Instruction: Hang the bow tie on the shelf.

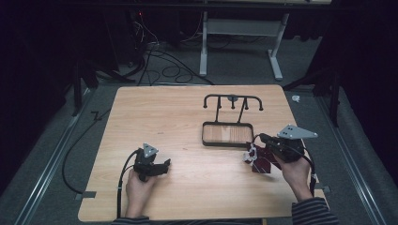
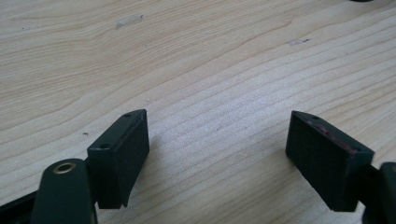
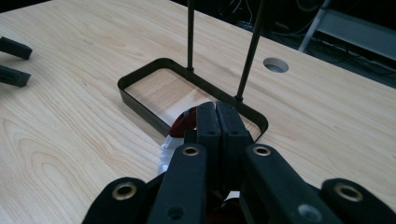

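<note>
Your right tool (image 1: 257, 151) is clamped tight on a red-and-white cloth (image 1: 261, 158) near the bench's (image 1: 164, 112) right edge, beside the black rack (image 1: 228, 133). Your left tool (image 1: 162, 167) rests wide open, holding nothing.

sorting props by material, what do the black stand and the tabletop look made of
The black stand: it looks like metal with a matte dark coating, going by its thin band-like base rim, slim straight rods and small knobbed hook ends; a faint sheen shows on the rim in the right gripper view. The tabletop: pale wood or wood-look laminate, smooth, with printed-looking grain lines; which of the two is unclear.
</note>
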A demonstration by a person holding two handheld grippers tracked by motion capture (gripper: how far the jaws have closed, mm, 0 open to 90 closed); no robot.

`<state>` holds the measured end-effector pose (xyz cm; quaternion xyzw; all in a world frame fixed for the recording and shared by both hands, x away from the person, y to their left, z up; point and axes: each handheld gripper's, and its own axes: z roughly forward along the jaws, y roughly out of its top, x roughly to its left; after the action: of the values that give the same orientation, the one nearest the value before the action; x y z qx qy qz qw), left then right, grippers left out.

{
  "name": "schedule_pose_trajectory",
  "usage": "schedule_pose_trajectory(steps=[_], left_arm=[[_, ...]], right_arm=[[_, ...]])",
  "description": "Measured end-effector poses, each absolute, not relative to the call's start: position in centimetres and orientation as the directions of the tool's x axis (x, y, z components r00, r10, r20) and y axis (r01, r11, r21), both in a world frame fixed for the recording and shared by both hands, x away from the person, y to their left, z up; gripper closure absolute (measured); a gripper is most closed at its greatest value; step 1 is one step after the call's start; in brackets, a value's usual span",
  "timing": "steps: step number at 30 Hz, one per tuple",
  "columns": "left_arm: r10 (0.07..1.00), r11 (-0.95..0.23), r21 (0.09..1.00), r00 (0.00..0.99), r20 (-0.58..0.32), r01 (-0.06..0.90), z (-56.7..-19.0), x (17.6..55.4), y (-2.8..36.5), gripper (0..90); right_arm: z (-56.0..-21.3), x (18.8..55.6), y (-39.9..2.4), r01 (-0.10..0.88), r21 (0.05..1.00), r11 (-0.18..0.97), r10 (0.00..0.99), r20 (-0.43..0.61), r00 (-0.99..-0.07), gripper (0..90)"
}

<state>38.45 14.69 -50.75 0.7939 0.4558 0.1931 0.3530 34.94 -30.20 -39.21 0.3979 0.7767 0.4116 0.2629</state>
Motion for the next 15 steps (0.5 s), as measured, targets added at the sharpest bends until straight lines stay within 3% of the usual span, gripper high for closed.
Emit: schedule_pose_trajectory(steps=[15], left_arm=[[0.860, -0.336, 0.735, 0.509, -0.016, 0.590, -50.7, 38.4, 14.7, 21.9]], right_arm=[[-37.7, 34.9, -28.6, 0.362, 0.852, 0.378, 0.806, -0.110, -0.581, 90.0]])
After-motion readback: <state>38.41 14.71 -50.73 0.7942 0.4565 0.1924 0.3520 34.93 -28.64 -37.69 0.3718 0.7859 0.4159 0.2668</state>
